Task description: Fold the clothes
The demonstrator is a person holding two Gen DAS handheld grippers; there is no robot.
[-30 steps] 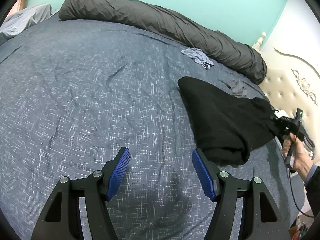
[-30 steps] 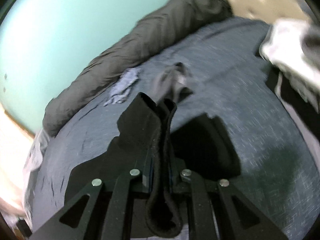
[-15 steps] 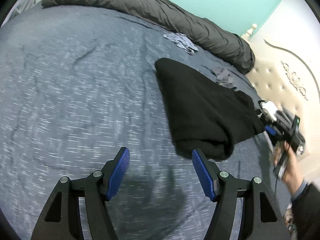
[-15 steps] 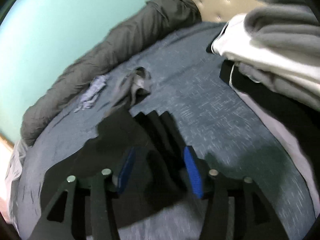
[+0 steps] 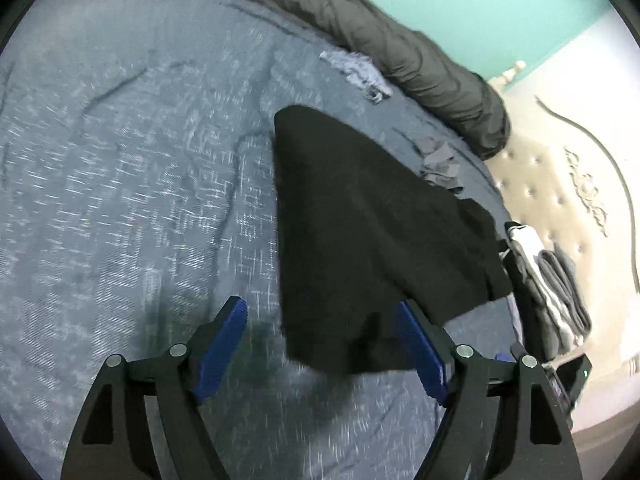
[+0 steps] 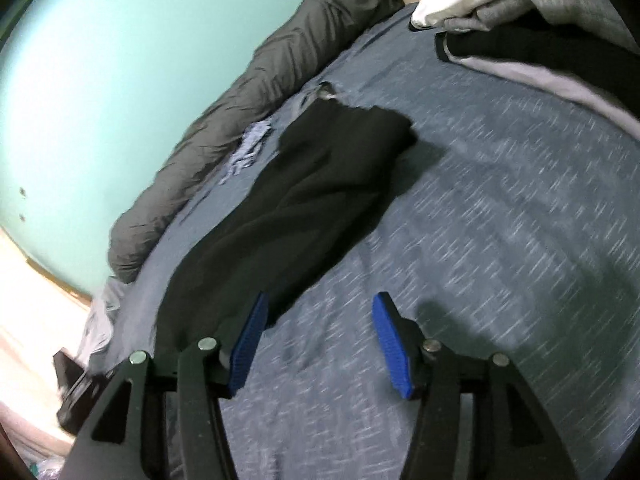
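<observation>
A black garment [image 5: 360, 220] lies folded flat on the blue-grey bedspread [image 5: 120, 180]. My left gripper [image 5: 324, 344] is open, and the garment's near edge lies between its blue pads, closer to the right pad. In the right wrist view the same black garment [image 6: 304, 200] stretches away to the upper left. My right gripper [image 6: 320, 344] is open over bare bedspread, with its left pad just beside the garment's near edge. Nothing is held by either gripper.
A rolled dark grey duvet [image 5: 380, 48] runs along the teal wall. Two small grey cloths [image 5: 360, 72] [image 5: 440, 164] lie near it. A stack of folded clothes [image 5: 548, 280] sits by the tufted headboard [image 5: 560, 184]; it appears in the right wrist view as a pile [image 6: 520, 20].
My right gripper has let go of the black garment, opened and drawn back. The garment now lies flat on the bed. My left gripper has moved closer to its near edge.
</observation>
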